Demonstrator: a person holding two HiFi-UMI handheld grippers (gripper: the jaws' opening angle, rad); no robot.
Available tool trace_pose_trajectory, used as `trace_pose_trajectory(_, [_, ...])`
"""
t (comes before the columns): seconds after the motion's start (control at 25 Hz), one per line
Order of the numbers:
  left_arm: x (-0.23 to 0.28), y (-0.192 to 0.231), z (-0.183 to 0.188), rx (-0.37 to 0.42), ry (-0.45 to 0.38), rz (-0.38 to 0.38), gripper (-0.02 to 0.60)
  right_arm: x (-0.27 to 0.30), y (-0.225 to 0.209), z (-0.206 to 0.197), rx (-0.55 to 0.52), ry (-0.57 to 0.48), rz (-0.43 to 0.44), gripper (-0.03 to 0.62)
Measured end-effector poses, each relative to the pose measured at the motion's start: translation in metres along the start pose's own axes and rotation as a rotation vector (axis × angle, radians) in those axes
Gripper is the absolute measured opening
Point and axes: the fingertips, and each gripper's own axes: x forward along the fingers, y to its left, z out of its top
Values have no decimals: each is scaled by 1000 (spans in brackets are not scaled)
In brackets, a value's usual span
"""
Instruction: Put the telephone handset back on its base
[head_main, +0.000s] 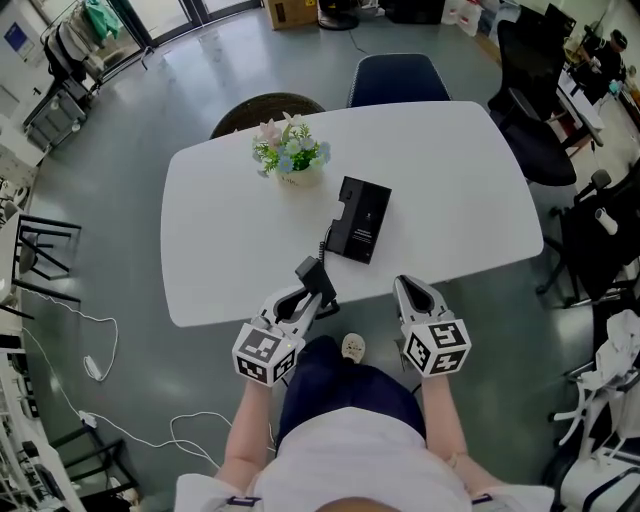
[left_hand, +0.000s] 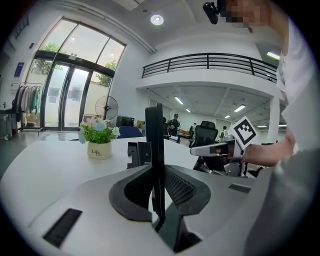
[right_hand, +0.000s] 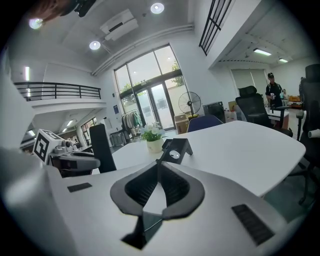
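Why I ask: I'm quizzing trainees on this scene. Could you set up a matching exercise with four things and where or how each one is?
Things:
1. handset
2. telephone base
3. flower pot
4. right gripper

Places or states:
A. fingers together, nothing between them
B. toward the far edge of the table
C. clamped in the left gripper, by the table's near edge
D. lying mid-table

Pairs: 1-C, 2-D, 3-B, 4-A

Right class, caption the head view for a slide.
Left gripper holds the telephone handset at the near edge of the white table, short of the base; right gripper empty.
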Motion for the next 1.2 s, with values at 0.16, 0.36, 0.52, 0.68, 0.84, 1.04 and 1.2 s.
trace_pose_trajectory(0.16, [4,2,1,0,28,-21,77,0,0,1,12,0,1,44])
trace_pose_trajectory(0.36, [17,8,9,1,56,-77,77,5,1,1,33,4,4,44])
trace_pose_trajectory(0.52, [35,18,15,-2,95,-156,77,14,-5,-3,51,28,-5,43])
trace_pose_trajectory(0.68, [52,30,15,-21,150,-227,77,24,-10,-3,74,48,-20,44])
trace_pose_trajectory(0.84, [69,45,11,-20,207,-293,78,35,-13,-1,94,71,-38,44])
trace_pose_trajectory(1.04, [89,63,15,-53,236,-365,77,47,-17,1,114,98,-70,43])
trace_pose_trajectory(1.2, [103,73,16,-77,274,-438,77,55,-20,1,138,112,-92,44])
